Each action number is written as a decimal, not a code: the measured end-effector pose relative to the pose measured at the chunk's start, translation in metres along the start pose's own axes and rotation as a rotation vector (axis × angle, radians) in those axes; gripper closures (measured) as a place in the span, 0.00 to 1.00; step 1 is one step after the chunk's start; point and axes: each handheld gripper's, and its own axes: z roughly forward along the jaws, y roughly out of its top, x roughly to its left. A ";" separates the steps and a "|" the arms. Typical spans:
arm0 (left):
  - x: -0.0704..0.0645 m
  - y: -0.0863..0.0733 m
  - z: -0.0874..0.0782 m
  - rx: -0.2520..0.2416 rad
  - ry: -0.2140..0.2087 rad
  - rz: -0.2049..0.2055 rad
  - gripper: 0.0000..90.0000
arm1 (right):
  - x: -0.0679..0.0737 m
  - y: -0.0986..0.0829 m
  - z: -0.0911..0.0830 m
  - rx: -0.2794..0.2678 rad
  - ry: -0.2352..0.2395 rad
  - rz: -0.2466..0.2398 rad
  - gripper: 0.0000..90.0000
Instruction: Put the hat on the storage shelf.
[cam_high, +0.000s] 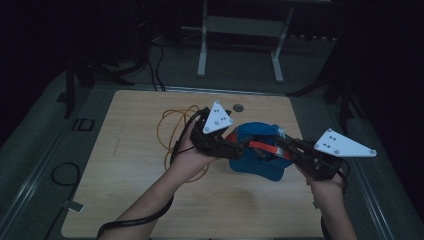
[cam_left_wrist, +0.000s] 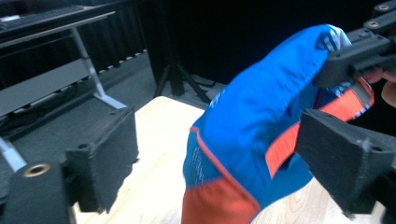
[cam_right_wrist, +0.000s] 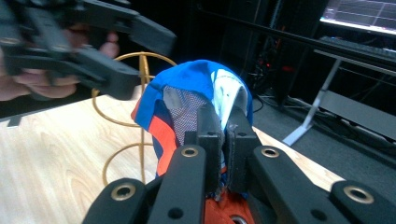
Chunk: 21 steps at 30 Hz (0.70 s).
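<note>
Blue-and-orange cap (cam_high: 260, 152) is held above the desk (cam_high: 130, 200) between both tongs. Right tongs (cam_right_wrist: 223, 140) are clenched on its fabric edge. Left tongs (cam_left_wrist: 219, 154) are spread wide around the cap, apparently not gripping. Orange cable (cam_high: 170, 135) lies behind.

Dim room, black walls or drapes all round. Light wooden table (cam_high: 130, 165) with a small round grommet hole (cam_high: 238, 107) at its far edge, beyond the tools. Grey floor (cam_high: 240, 70) past the table, where a white-legged stand (cam_high: 202, 55) sits straight ahead of the tools (its top is cut off). Dark tripod legs (cam_high: 75, 80) off the far left corner, black cables (cam_high: 155, 65) trailing on the floor. A lit monitor (cam_right_wrist: 359, 14) glows to the right of the right tool.
</note>
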 end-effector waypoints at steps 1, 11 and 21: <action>-0.001 0.001 0.002 0.003 0.001 0.011 0.16 | 0.001 0.000 0.000 -0.001 0.002 -0.006 0.96; -0.004 0.001 0.019 0.061 -0.058 0.029 0.23 | 0.010 0.003 -0.005 -0.019 0.048 -0.015 0.96; -0.014 -0.007 0.029 0.103 -0.042 0.069 0.71 | 0.014 -0.001 -0.001 -0.008 0.051 -0.015 0.96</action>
